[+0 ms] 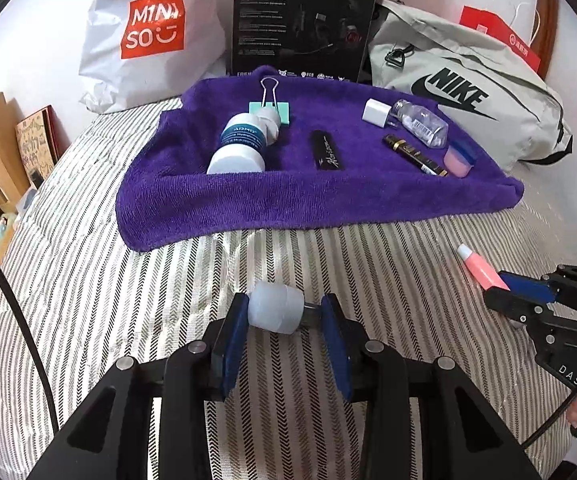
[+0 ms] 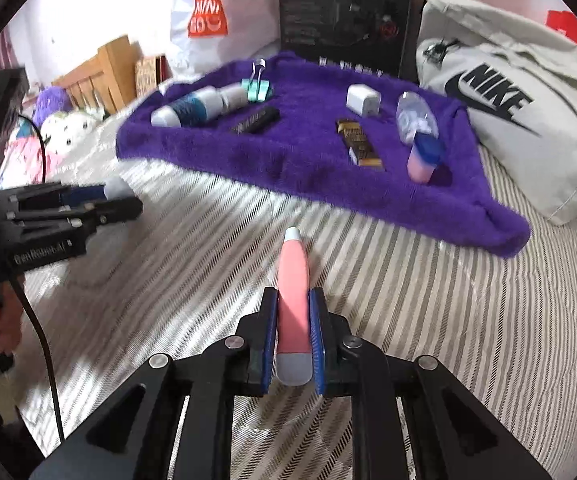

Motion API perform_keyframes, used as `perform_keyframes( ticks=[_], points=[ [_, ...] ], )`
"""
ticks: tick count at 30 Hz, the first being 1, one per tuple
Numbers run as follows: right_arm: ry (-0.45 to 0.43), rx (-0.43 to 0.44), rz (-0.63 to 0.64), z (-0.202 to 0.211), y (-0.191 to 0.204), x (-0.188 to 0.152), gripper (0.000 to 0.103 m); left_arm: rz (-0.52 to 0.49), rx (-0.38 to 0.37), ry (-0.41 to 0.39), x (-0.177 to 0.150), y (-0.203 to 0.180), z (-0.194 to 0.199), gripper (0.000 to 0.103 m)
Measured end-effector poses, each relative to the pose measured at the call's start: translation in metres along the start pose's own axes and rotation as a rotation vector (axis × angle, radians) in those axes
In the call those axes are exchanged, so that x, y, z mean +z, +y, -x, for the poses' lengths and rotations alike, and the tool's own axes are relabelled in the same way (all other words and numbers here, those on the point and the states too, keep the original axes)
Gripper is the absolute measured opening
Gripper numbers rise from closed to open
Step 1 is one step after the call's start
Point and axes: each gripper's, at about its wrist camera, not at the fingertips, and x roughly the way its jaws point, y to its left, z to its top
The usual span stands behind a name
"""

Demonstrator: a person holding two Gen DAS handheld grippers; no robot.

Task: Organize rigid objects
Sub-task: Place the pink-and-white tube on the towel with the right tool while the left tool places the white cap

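Right wrist view: slim pink tube, grey-capped ends, clamped lengthwise.

In the left wrist view, the towel lies on the bed across the middle of the frame. On its left part a large bottle lies with a binder clip just behind it; a flat case lies at its centre. On the towel's right part sit a charger plug, a small bottle, a pen-like stick and a capped jar, close together. Behind the towel, along the top, stand a shopping bag at left, a box in the middle and a sports bag at right. Below the towel, the left hand-held gripper holds a small cap at lower centre; the right hand-held gripper holds a tube at lower right.
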Motion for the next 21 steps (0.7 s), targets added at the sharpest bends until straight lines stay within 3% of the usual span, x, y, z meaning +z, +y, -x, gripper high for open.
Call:
perform_keyframes(
  ticks=[7, 11, 17, 19, 21],
  points=[
    [-0.011, -0.046, 0.038, 0.001, 0.007, -0.002, 0.016, 0.063, -0.078, 0.032, 0.005, 0.013, 0.002, 0.035],
    [-0.003, 0.022, 0.007, 0.009, -0.004, 0.006, 0.016, 0.074, -0.109, -0.005, 0.017, 0.016, 0.021, 0.035],
    [-0.082, 0.058, -0.005, 0.034, -0.02, 0.036, 0.016, 0.054, -0.091, -0.052, 0.042, 0.015, 0.037, 0.035],
    [-0.103, 0.048, 0.01, 0.037, -0.024, 0.052, 0.016, 0.05, -0.045, -0.048, 0.052, 0.016, 0.034, 0.035],
    [-0.117, 0.037, 0.03, 0.036, -0.024, 0.066, 0.016, 0.032, -0.049, -0.052, 0.063, 0.018, 0.033, 0.035]
  ],
)
